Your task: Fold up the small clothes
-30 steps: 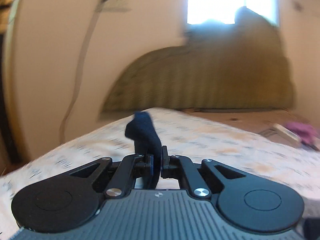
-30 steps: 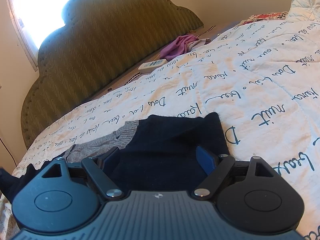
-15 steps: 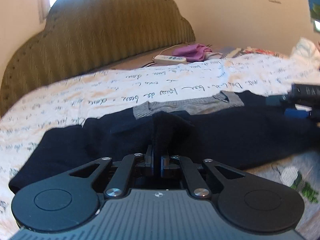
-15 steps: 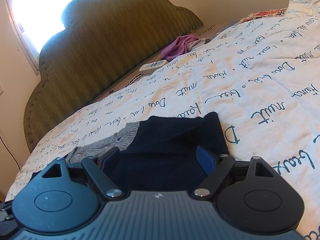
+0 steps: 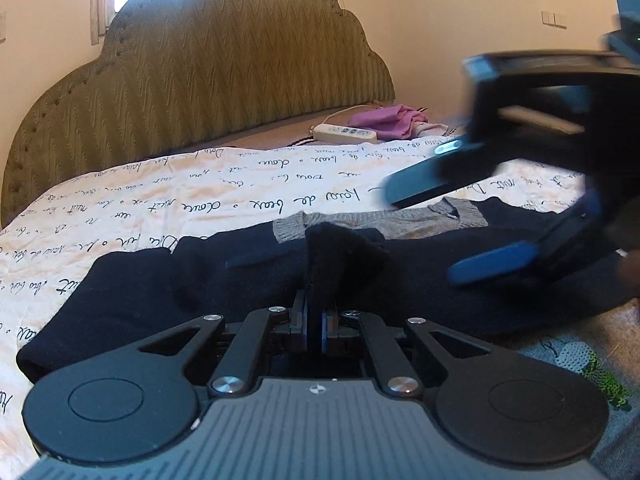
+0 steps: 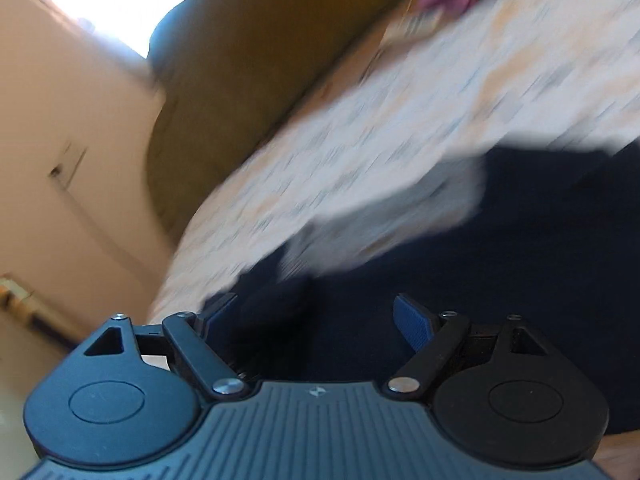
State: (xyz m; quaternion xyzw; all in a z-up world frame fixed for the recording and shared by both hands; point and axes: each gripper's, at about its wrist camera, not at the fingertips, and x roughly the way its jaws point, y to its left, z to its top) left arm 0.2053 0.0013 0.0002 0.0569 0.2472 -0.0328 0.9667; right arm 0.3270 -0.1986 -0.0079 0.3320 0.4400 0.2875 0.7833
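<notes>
Folding barely begun: left gripper pinches a navy sweater fold over the body; right gripper hovers wide open, empty

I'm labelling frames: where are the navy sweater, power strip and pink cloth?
navy sweater [image 5: 160, 280]: left wrist view, flat dark body.
power strip [image 5: 344, 133]: left wrist view, white casing.
pink cloth [image 5: 384, 120]: left wrist view, bunched middle.

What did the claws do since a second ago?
The left claw swung the pinched dark sleeve across and laid it onto the navy sweater. The open right claw left the sweater's far end and lifted, empty. The left claw's grip and the sweater's spot on the bed stayed.
</notes>
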